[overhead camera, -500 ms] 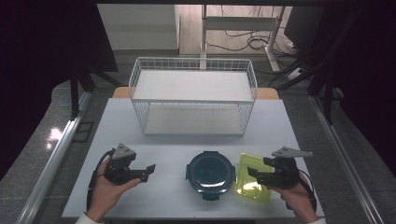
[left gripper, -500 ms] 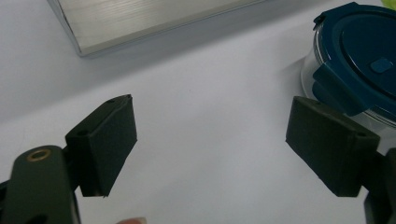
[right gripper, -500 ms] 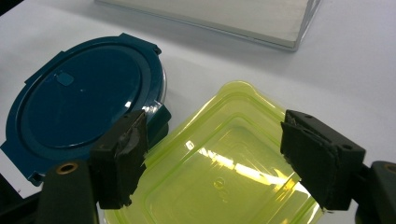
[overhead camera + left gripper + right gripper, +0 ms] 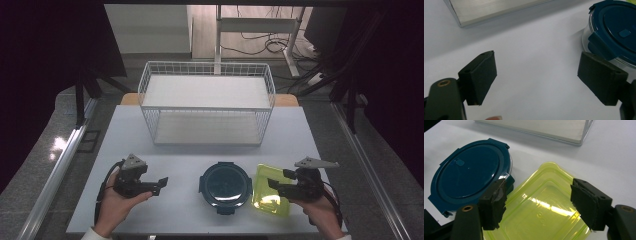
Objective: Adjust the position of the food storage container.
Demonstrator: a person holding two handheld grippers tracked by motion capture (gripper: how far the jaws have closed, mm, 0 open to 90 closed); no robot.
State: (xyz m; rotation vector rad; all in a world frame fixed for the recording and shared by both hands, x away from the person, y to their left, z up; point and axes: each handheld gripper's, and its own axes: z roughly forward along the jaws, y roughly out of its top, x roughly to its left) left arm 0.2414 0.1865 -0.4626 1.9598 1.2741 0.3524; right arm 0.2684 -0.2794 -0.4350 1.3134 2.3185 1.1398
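Both tongs gape wide, the right tongs (image 4: pixel 539 202) over the yellow container (image 4: pixel 544 205).

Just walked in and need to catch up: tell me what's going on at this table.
A person sits at a white table with a two-jaw gripper in each hand. The right gripper is open, its jaws over a yellow-green square container, not clamped on it. The left gripper is open too, pointing toward a round glass container with a dark blue lid that sits beside the yellow one. A white wire basket stands farther back.
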